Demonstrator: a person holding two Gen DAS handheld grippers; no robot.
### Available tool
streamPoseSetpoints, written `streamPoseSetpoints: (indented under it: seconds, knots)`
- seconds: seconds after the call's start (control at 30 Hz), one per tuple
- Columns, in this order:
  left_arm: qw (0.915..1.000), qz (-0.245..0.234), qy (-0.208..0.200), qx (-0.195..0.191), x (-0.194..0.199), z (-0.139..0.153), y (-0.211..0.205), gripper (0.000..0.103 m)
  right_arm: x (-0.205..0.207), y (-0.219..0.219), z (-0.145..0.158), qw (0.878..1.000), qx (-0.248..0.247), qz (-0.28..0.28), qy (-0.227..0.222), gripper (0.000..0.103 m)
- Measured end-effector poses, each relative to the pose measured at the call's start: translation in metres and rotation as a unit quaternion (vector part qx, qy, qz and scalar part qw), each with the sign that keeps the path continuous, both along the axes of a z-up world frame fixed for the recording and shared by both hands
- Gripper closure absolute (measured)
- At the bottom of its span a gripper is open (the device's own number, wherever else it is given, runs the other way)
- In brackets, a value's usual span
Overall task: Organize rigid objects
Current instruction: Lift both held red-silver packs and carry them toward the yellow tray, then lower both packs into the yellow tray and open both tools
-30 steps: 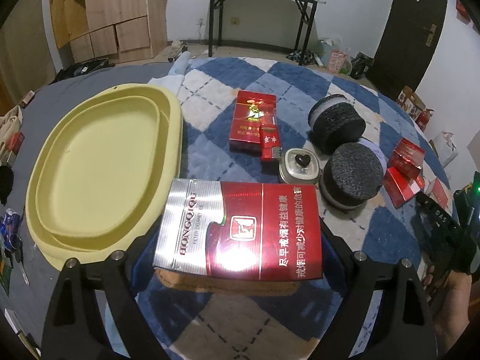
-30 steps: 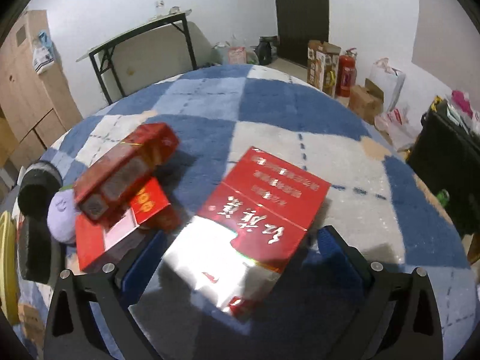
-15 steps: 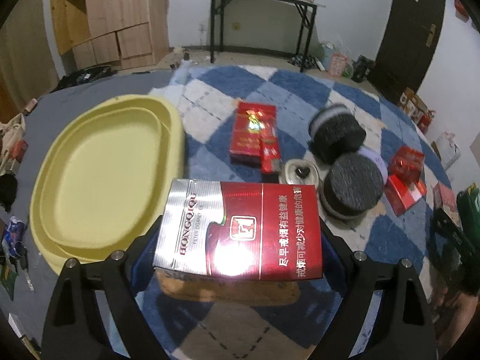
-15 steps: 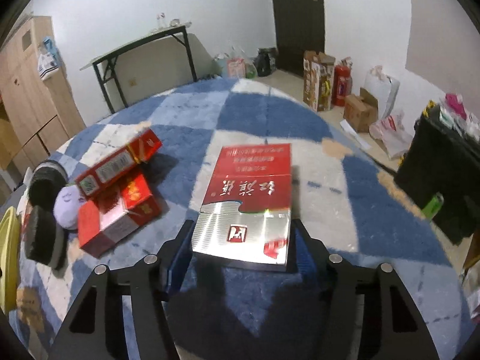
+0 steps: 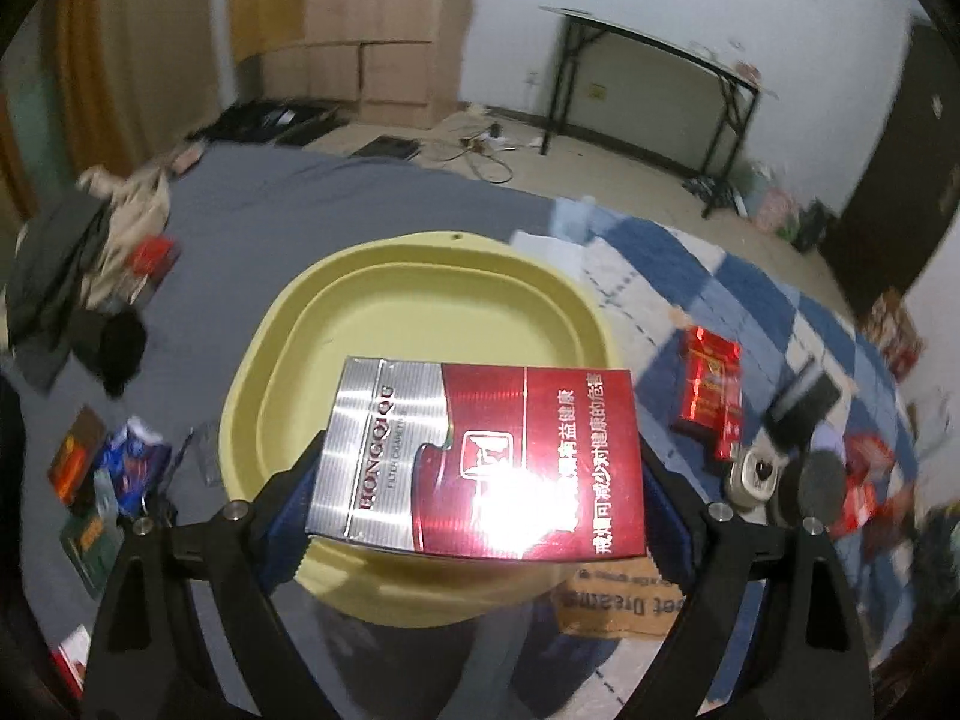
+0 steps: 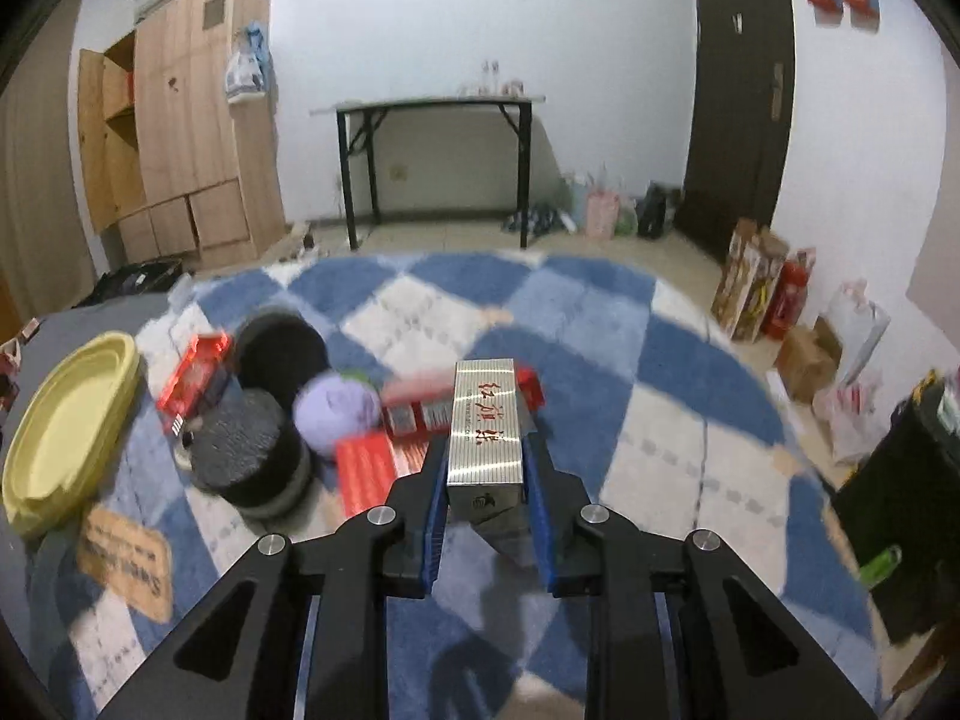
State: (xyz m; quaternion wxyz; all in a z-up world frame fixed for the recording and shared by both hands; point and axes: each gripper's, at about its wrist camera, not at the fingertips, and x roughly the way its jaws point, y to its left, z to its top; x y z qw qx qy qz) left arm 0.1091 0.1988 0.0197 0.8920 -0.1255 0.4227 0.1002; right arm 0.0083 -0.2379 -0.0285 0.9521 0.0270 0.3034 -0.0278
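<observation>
My left gripper [image 5: 480, 480] is shut across the width of a silver-and-red cigarette carton [image 5: 480, 444], which it holds flat in the air. The carton hangs over the near half of the yellow oval tray [image 5: 420, 300]. In the right wrist view my right gripper [image 6: 486, 468] is shut on a second red-and-silver carton [image 6: 485, 414]. That carton stands on edge with its silver narrow side up, lifted above the blue checked rug [image 6: 600, 360]. The yellow tray [image 6: 66, 420] lies far off to its left.
Two black foam rolls [image 6: 246, 450], a purple ball [image 6: 336, 408] and red packs [image 6: 366, 468] crowd the rug left of the right gripper. A heart-topped tin [image 5: 750, 474] and a red pack [image 5: 708, 384] lie right of the tray. Loose clutter [image 5: 90, 480] lies on the grey sheet.
The left gripper carried its carton leftwards from over the rug to over the yellow tray. The right gripper closed on the flat carton, lifted it and rolled it onto its edge.
</observation>
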Motion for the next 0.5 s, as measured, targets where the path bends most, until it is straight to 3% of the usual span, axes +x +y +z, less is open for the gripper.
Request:
streamPoseSetpoints:
  seconds: [0.13, 0.27, 0.4, 0.5]
  knots:
    - [0.999, 0.017, -0.014, -0.038, 0.001, 0.003, 0.002, 0.013, 0.003, -0.024, -0.002, 1.0, 0.029, -0.005, 0.003, 0.081]
    - [0.9999, -0.003, -0.014, -0.004, 0.002, 0.006, -0.014, 0.013, -0.014, -0.032, 0.013, 0.998, 0.056, 0.01, -0.013, 0.081]
    - [0.9996, -0.002, -0.024, -0.012, 0.002, 0.021, 0.005, 0.013, -0.027, -0.015, 0.041, 0.995, 0.073, 0.046, -0.051, 0.081]
    - [0.9996, 0.015, -0.026, 0.0, 0.004, 0.032, 0.037, 0.013, -0.028, 0.022, 0.071, 0.987, 0.097, 0.108, -0.075, 0.081]
